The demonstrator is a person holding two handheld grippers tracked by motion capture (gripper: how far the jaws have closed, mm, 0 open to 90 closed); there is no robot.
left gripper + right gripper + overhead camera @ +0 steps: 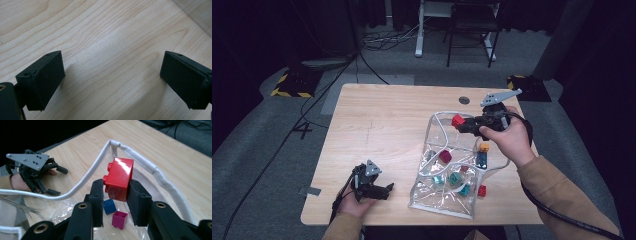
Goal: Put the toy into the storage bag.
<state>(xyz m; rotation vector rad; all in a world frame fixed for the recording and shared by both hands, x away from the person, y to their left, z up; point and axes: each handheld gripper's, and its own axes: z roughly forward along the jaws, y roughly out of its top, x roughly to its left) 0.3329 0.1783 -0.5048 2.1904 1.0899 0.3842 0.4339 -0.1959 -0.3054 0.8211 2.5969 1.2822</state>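
A red brick (457,120) (120,178) hangs over the mouth of a clear plastic bag (447,197), and my right gripper (462,123) (116,187) is shut on it, one pad on each side. The bag has a white corded rim (439,131) (85,180) and lies open on the table's right half. Inside it lie several small bricks, among them a magenta one (445,156) (119,219) and a blue one (109,206). My left gripper (384,190) (112,75) (58,181) rests low near the front left edge, open over bare wood, with nothing between its jaws.
The wooden table (382,120) has a round cable hole (464,100) at the back. Teal bricks (455,178), another red brick (482,190) and an orange one (484,147) also lie in the bag. Cables and a chair (472,30) stand on the floor beyond.
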